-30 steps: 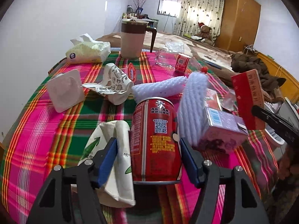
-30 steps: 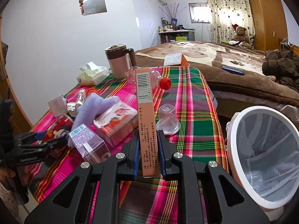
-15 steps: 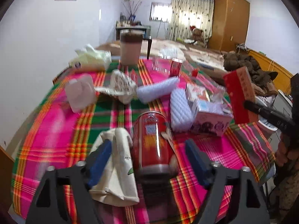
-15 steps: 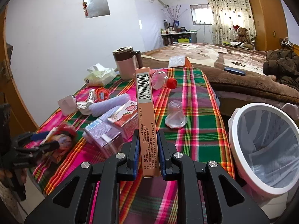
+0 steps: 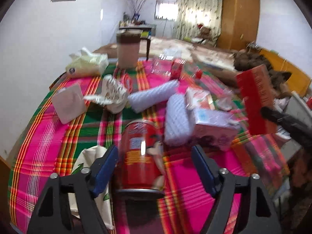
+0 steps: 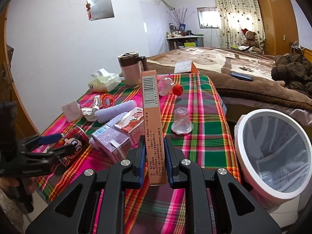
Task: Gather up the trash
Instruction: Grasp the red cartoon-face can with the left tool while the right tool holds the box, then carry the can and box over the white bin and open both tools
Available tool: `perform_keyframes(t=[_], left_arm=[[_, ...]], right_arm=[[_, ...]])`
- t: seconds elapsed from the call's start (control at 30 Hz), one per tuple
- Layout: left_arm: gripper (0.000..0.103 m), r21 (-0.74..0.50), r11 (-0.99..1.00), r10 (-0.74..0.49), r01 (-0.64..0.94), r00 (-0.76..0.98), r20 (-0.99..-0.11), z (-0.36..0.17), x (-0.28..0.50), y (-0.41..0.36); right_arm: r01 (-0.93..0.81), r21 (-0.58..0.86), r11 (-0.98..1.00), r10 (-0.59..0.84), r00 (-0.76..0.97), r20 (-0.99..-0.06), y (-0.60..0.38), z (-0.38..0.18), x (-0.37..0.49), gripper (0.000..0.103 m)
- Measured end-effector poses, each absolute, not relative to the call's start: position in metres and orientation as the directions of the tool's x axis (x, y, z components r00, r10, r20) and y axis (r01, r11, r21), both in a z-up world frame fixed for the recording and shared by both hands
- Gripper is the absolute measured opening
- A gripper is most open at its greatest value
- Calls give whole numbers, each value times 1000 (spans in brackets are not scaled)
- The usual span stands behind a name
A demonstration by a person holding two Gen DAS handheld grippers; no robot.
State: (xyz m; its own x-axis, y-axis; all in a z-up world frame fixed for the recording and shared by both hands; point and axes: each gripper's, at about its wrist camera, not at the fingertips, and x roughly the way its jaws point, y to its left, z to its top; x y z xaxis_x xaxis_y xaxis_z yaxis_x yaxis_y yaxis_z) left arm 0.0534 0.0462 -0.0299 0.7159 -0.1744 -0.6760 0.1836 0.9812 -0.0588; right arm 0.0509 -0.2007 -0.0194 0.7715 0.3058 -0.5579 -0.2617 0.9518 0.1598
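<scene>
The right gripper [image 6: 154, 152] clamps a tall orange box [image 6: 153, 124] upright above the plaid table [image 6: 202, 101], beside a white bin [image 6: 273, 154], while the left gripper [image 5: 155, 157] spreads wide around a red can [image 5: 140, 154].

The whole left wrist view is smeared by motion blur, so the print on the red cylindrical drink can [image 5: 141, 154] cannot be read, and its base is hidden behind the left hand-held gripper [image 5: 155, 162]. In the right wrist view, the near right edge cuts off the white round plastic-lined waste bin [image 6: 273, 152]. The tall orange cardboard medicine box [image 6: 153, 124] hides part of the pink strawberry drink carton [image 6: 131, 127], and its small print is too fine to read.
</scene>
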Motion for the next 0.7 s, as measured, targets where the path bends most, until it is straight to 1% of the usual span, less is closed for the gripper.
perform_keyframes(t=[0.07,0.17,0.3,0.33,0.43,0.47,0.7], left_arm=[[74,-68,977,-193,200,712,-675,-30,53,45],[73,-50,979,-175,195,701,-691,-33,59,41],[73,-47,975,-185,216,680,-710,-39,68,30],[71,-41,975,-179,218,668,-723,-42,72,27],[59,-67,974,-195,218,645,-739,-49,76,23],[57,-61,976,-185,209,648,-739,-50,76,23],[57,-82,979,-186,186,655,-732,-46,77,21]], right_arm=[[-258,159,953,302,772,-558,-202,-20,52,18],[-255,170,952,307,769,-561,-202,-22,55,18],[-257,166,952,305,770,-560,-201,-23,53,18],[-256,165,953,304,770,-561,-201,-23,52,18],[-253,167,953,302,775,-555,-205,-21,51,18],[-251,165,954,300,776,-555,-206,-20,51,18],[-240,171,956,295,776,-557,-211,-22,53,18]])
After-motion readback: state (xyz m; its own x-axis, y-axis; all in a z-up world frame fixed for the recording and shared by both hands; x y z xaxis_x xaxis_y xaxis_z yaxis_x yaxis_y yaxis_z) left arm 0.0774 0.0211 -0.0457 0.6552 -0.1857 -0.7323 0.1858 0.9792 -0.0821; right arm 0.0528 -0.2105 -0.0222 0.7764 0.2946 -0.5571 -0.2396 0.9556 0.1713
